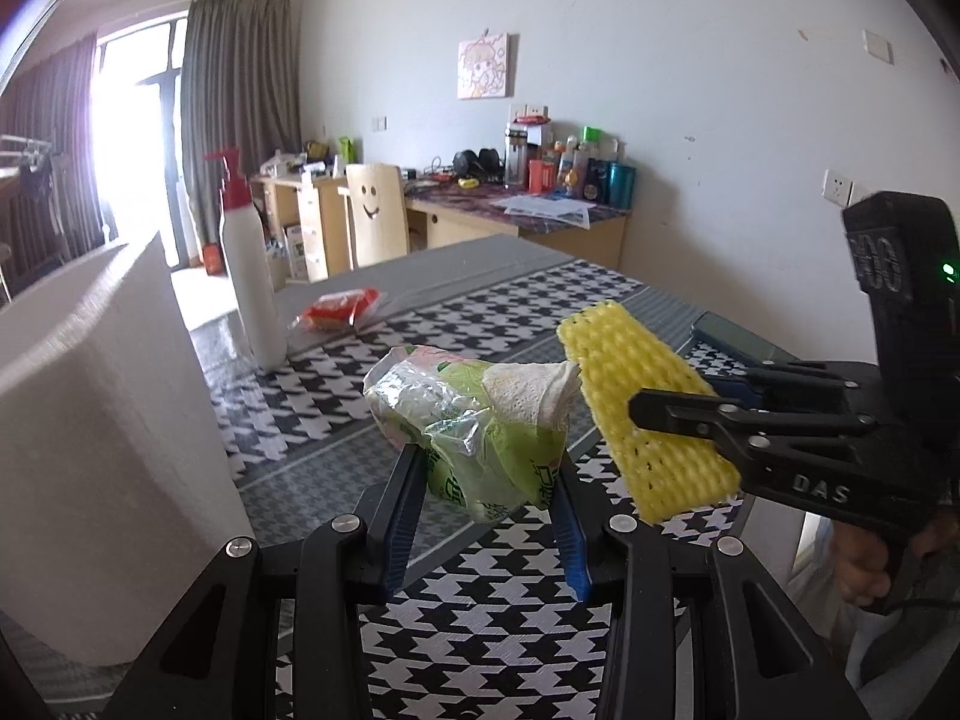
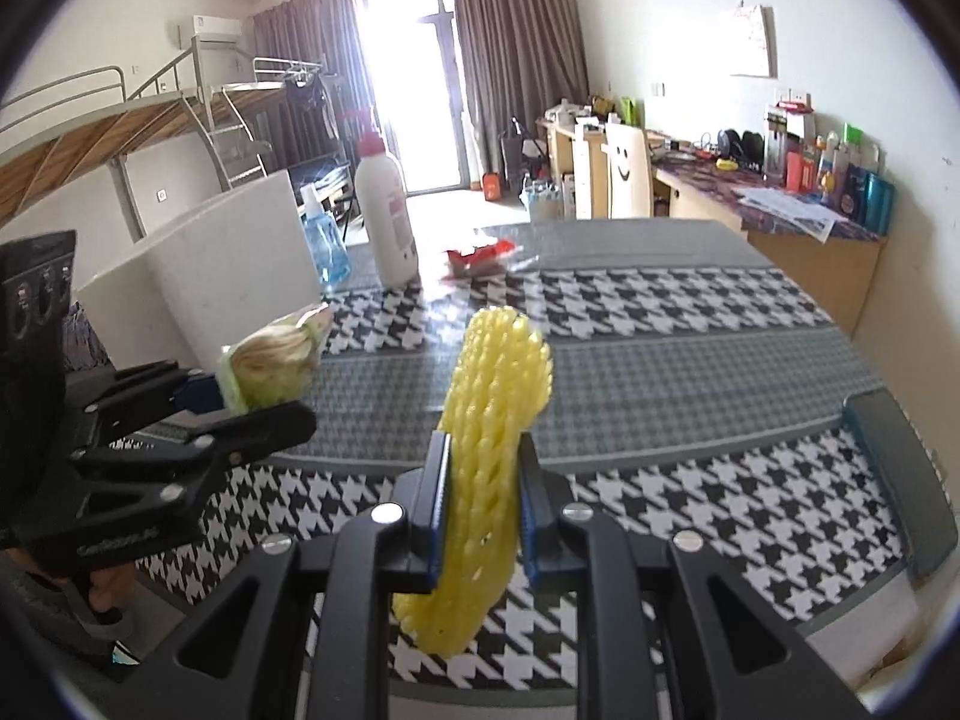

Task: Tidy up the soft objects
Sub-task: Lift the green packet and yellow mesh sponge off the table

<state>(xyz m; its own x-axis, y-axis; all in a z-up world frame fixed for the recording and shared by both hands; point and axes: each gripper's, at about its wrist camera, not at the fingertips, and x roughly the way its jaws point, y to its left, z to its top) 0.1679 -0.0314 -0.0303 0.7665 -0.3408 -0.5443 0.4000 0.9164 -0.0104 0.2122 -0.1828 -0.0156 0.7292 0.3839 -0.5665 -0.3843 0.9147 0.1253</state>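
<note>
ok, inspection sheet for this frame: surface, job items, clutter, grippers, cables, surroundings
surface: table under houndstooth cloth.
job's things: green tissue pack and yellow foam net, both held above the cloth.
clutter: white pump bottle, red packet, blue bottle, white bin.
grippers: left gripper shut on tissue pack; right gripper shut on foam net.
cables: nothing seen.
surroundings: desk, smiley chair, curtains, loft bed.

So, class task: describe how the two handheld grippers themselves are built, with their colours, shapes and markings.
Both grippers, left and right, are matt black linkage frames with triangular cut-outs and round silver bolt heads. Each finger carries a flat blue ribbed pad. The right gripper has raised letters "DAS" on its side, a green light on the block above, and a black cable beneath its handle.
</note>
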